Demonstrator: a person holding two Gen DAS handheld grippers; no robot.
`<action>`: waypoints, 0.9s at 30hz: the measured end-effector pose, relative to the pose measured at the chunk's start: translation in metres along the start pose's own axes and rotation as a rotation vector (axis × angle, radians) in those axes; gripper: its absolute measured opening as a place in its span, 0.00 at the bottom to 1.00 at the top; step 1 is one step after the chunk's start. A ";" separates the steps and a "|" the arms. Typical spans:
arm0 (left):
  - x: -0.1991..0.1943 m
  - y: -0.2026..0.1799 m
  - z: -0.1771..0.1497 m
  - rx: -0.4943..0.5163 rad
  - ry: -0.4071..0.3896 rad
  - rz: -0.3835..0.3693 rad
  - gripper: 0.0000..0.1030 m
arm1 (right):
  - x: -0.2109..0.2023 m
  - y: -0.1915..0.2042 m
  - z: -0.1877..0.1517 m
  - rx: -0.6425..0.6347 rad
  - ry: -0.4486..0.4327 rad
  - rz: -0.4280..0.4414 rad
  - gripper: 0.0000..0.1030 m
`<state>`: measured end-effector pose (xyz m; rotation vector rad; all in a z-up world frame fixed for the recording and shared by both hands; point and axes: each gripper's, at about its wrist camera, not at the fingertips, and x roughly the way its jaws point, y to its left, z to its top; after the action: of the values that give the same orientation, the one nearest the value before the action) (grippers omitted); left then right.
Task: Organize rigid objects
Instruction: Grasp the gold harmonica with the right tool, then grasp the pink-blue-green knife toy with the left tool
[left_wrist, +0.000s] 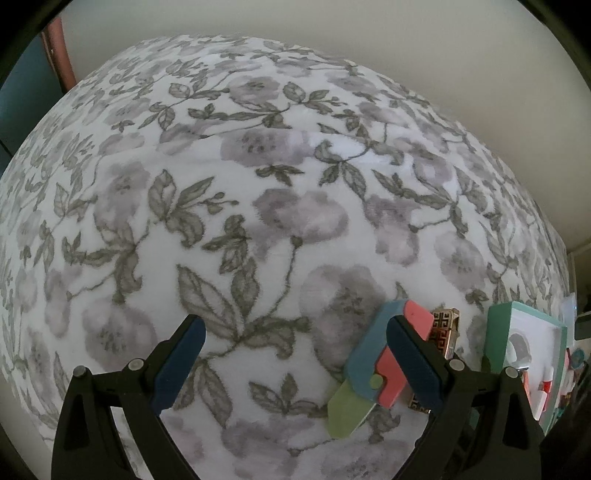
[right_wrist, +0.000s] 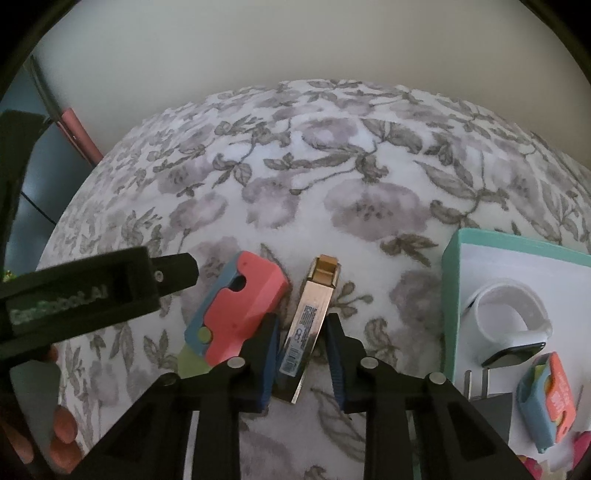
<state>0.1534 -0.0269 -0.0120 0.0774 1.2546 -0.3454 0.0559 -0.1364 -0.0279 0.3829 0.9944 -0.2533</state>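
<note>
Covering bed, floral blanket (left_wrist: 280, 206), plain wall (left_wrist: 369, 29)

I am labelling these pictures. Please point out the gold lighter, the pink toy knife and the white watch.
gold lighter (right_wrist: 308, 321): right wrist view, its side face.
pink toy knife (right_wrist: 243, 314): right wrist view, pink handle.
white watch (right_wrist: 506, 314): right wrist view, strap loop.

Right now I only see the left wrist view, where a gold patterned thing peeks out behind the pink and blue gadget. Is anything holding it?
Observer: Yes. The right claw is shut on that gold lighter, which lies on the floral blanket.
Operator: And what sits in the teal box at my right edge?
Observer: A white watch with a looped band lies inside the teal box.
</note>
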 end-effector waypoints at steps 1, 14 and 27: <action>0.000 -0.001 0.000 0.004 0.000 -0.002 0.96 | 0.000 -0.001 0.000 0.006 0.000 0.001 0.20; 0.002 -0.018 -0.004 0.048 0.017 -0.062 0.96 | -0.011 -0.011 -0.015 0.045 0.025 -0.014 0.16; 0.014 -0.041 -0.015 0.135 0.030 -0.079 0.85 | -0.015 -0.019 -0.023 0.059 0.030 -0.016 0.16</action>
<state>0.1317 -0.0648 -0.0243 0.1490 1.2650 -0.4983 0.0231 -0.1436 -0.0298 0.4337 1.0210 -0.2929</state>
